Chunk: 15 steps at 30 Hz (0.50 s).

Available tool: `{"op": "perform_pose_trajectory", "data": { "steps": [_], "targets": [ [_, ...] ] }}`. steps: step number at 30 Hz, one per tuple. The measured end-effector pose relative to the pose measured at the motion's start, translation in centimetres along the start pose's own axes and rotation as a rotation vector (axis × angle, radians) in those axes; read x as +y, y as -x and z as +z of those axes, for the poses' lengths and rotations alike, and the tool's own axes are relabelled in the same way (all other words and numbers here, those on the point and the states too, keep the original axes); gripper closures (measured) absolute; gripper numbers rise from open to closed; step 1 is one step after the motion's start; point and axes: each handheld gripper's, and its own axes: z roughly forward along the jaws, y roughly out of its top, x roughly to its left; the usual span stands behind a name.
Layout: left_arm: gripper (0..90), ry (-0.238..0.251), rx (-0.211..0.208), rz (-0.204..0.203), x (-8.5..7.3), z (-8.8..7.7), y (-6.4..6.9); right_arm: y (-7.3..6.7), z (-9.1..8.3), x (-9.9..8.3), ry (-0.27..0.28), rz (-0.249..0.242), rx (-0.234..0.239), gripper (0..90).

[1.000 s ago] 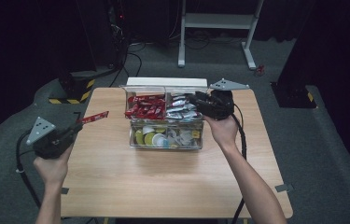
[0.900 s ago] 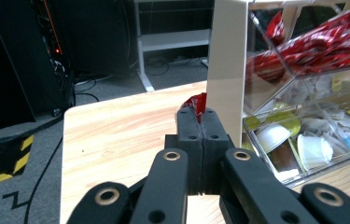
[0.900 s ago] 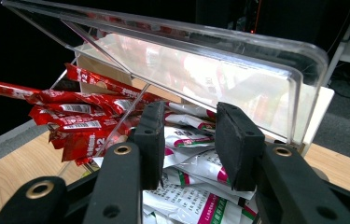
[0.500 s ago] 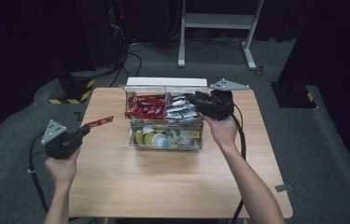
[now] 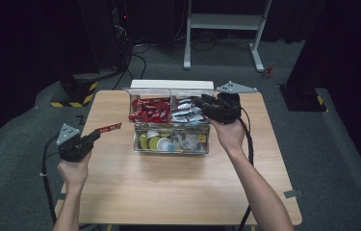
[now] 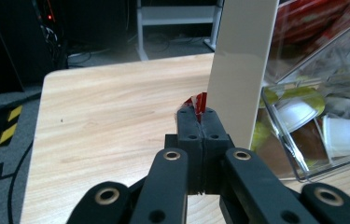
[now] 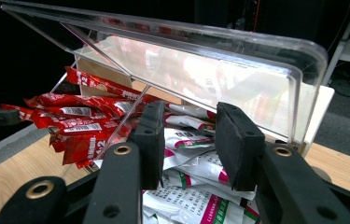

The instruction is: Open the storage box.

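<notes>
My left forearm comes up along the near left edge of what I see from above, wrist straight, my left hand [image 5: 73,169] wrapped around the handle of the left gripper [image 5: 93,136]. That gripper points forward and to the right, roughly level, with its grey three-cornered plate on top and its cable trailing back beside my arm. Its jaws are pressed flat together. My right arm reaches further forward, forearm angled inward, my right hand [image 5: 228,134] under the right gripper [image 5: 202,103], which points left. Its jaws [image 7: 189,140] stand apart with a clear gap between the pads, gripping nothing.
</notes>
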Motion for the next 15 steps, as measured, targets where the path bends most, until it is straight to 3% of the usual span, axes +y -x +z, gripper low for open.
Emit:
{"op": "perform_pose_trajectory", "data": {
  "steps": [11,15],
  "targets": [
    [89.7,-0.044,0.016,0.012,-1.4,1.7,0.6,0.1,0.0,-0.1,0.006,0.006,0.007,62.9],
    [89.7,-0.037,0.028,0.006,-1.7,2.1,0.7,0.1,0.0,-0.1,0.008,0.003,0.007,63.0]
  ]
}}
